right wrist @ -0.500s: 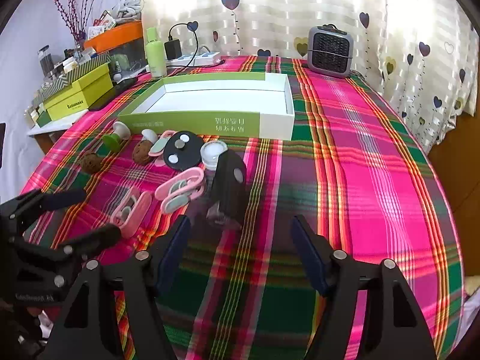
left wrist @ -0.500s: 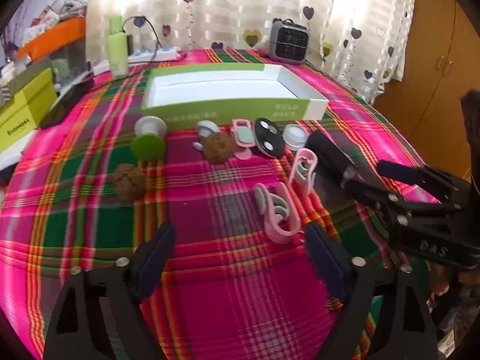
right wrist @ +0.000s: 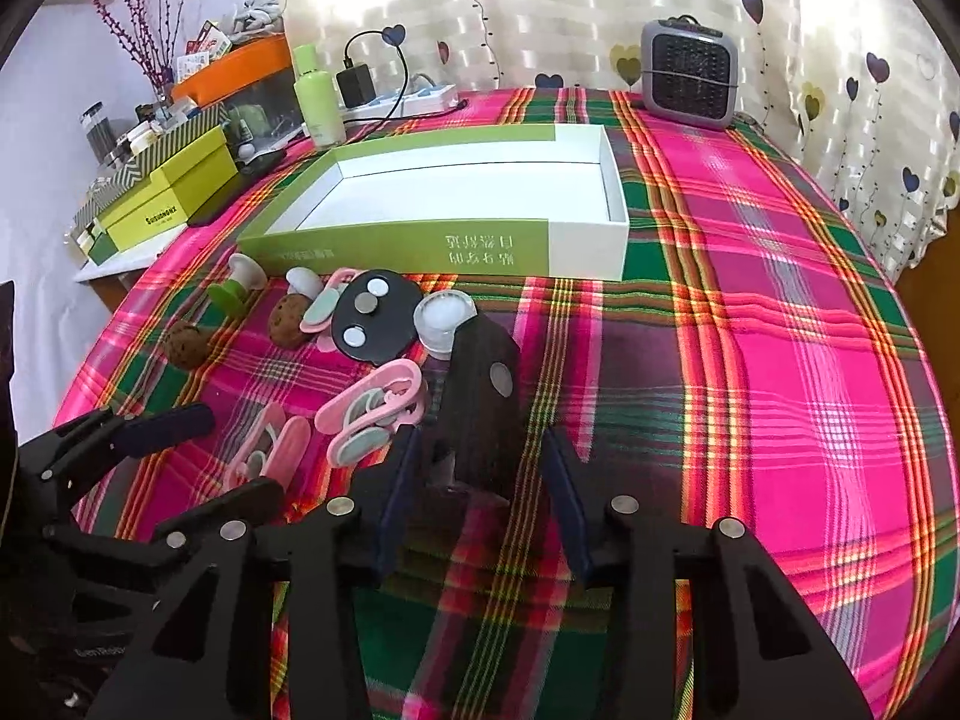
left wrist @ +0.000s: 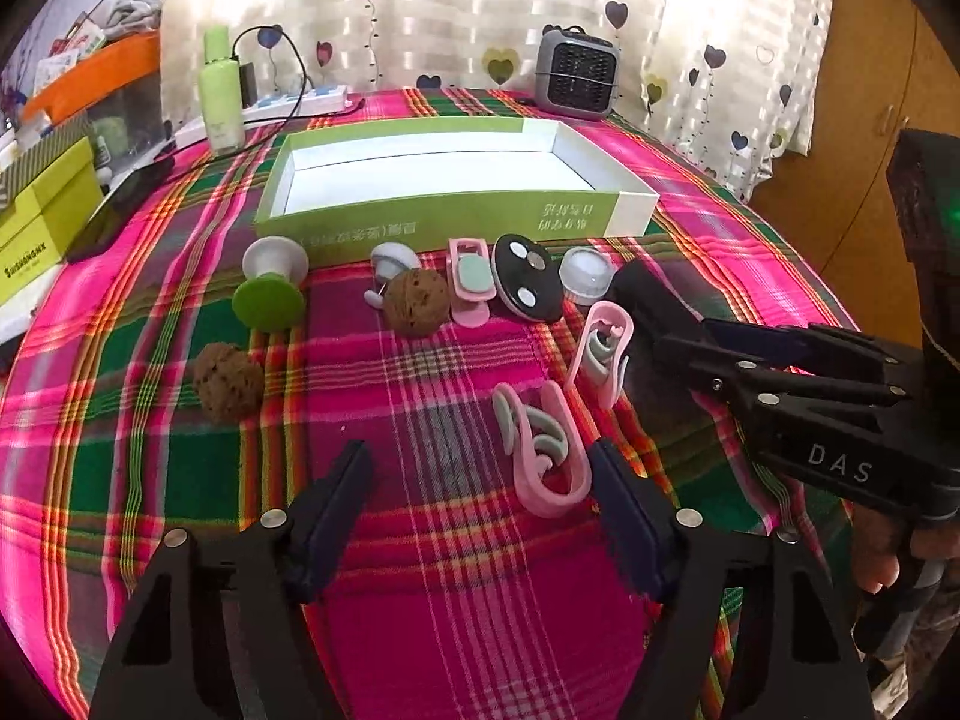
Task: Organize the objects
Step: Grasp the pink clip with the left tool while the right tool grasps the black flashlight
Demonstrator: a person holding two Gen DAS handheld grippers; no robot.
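1. Right tongs (right wrist: 477, 480) have narrowed since half a second ago and come in closer: the jaws now flank the near end of the black block (right wrist: 483, 396), and pad contact cannot be told from either view.
2. Left tongs (left wrist: 480, 504) are wide apart, nothing clamped; they have come closer to the nearest pink clip (left wrist: 540, 450), which lies just beyond the right pad.
3. Black block: dark, rectangular, one round silver disc on its face, lying on the plaid bench (right wrist: 750, 360) in front of the green-and-white tray (right wrist: 468, 192).
4. Counts, outward:
   - 3 pink clips with grey-green inserts
   - 1 black round plate (right wrist: 375, 315) with three discs
   - 1 white round cap (right wrist: 444, 315)
   - 2 brown balls (left wrist: 228, 381)
   - 1 green-and-white spool (left wrist: 270, 285)
   - 1 small white knob (left wrist: 387, 264)
5. The tray holds nothing.
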